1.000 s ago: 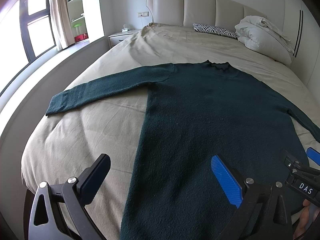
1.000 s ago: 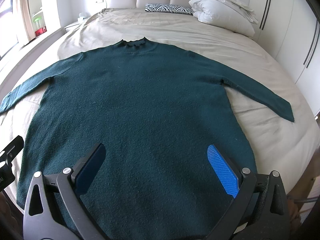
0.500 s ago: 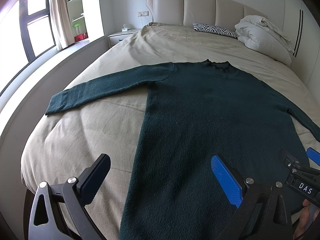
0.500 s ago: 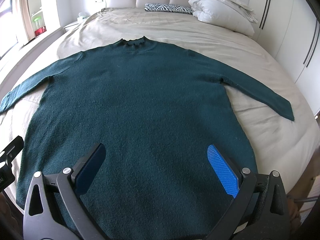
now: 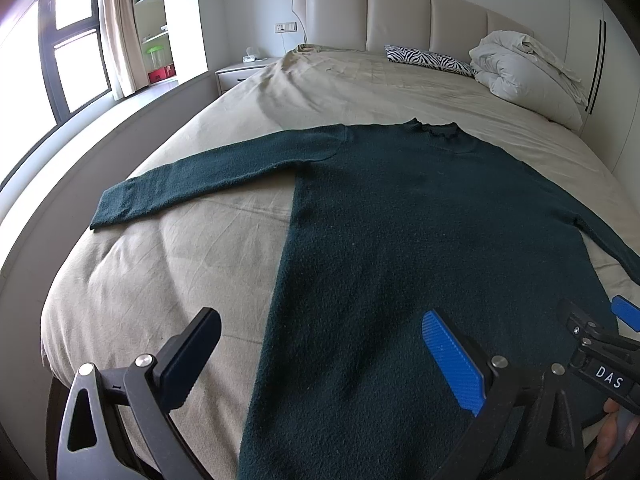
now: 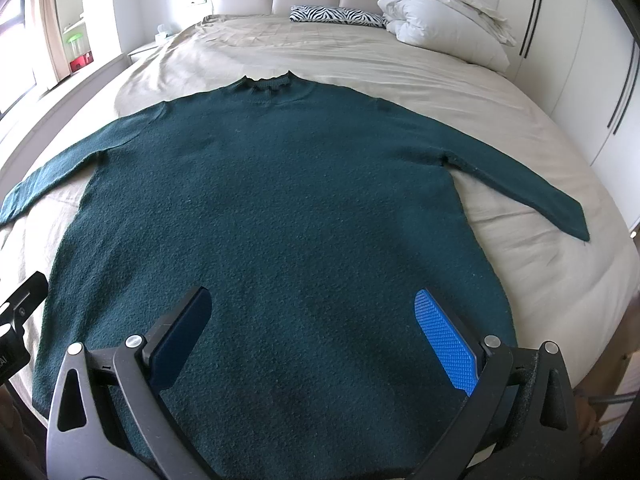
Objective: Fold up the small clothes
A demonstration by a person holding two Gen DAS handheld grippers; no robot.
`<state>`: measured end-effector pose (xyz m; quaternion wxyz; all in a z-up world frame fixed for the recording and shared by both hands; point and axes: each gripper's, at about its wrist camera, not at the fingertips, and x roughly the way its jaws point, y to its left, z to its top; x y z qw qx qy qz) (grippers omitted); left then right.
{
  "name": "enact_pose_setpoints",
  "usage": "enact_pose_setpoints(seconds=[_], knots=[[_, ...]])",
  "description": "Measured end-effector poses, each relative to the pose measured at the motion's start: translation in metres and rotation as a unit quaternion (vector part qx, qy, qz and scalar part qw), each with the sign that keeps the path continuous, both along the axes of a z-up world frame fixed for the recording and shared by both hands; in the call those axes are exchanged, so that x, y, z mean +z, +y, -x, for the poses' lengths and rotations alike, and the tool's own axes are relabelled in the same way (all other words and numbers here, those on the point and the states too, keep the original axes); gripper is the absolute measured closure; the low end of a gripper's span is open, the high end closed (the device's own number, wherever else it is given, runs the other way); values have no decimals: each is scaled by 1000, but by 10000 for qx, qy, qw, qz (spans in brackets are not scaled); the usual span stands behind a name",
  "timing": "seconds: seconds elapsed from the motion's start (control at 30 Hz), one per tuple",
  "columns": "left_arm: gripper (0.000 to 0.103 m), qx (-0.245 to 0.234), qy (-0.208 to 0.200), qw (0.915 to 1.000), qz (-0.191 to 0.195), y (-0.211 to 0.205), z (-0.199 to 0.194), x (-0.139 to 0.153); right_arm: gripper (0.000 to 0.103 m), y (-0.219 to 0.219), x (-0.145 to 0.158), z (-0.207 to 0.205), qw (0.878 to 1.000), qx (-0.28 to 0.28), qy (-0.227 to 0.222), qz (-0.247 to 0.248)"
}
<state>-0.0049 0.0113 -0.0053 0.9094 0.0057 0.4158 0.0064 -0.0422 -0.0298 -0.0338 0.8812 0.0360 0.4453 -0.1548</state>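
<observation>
A dark green long-sleeved sweater (image 6: 280,208) lies flat on the bed, collar away from me, both sleeves spread out; it also shows in the left wrist view (image 5: 420,220). Its left sleeve (image 5: 200,176) reaches toward the bed's left edge, its right sleeve (image 6: 520,188) toward the right edge. My left gripper (image 5: 320,344) is open and empty above the sweater's lower left side. My right gripper (image 6: 312,320) is open and empty above the lower middle of the sweater. The hem is hidden below both grippers.
The beige bed sheet (image 6: 360,56) runs back to a padded headboard (image 5: 400,16). A zebra-print pillow (image 6: 336,16) and a bundled white duvet (image 6: 444,20) lie at the head. A nightstand (image 5: 244,72) and a window (image 5: 48,48) are on the left, wardrobe doors (image 6: 592,92) on the right.
</observation>
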Motion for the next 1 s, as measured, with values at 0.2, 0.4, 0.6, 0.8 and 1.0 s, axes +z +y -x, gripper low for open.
enact_pose_setpoints(seconds=[0.2, 0.4, 0.6, 0.8, 1.0], knots=[[0, -3, 8, 10000, 8, 2, 1, -1, 0, 1, -2, 1, 10000, 14, 14, 6], [0, 17, -4, 10000, -3, 3, 3, -4, 0, 3, -5, 1, 10000, 13, 39, -9], [0, -24, 138, 9997, 212, 5, 1, -10, 0, -6, -4, 0, 9999, 13, -55, -144], [0, -74, 455, 9969, 637, 4, -10, -20, 0, -96, 8, 8, 9899, -597, -748, -1043], [0, -553, 948, 9839, 1409, -7, -33, -36, 0, -283, -16, 48, 9221, -2464, -1482, -2591]])
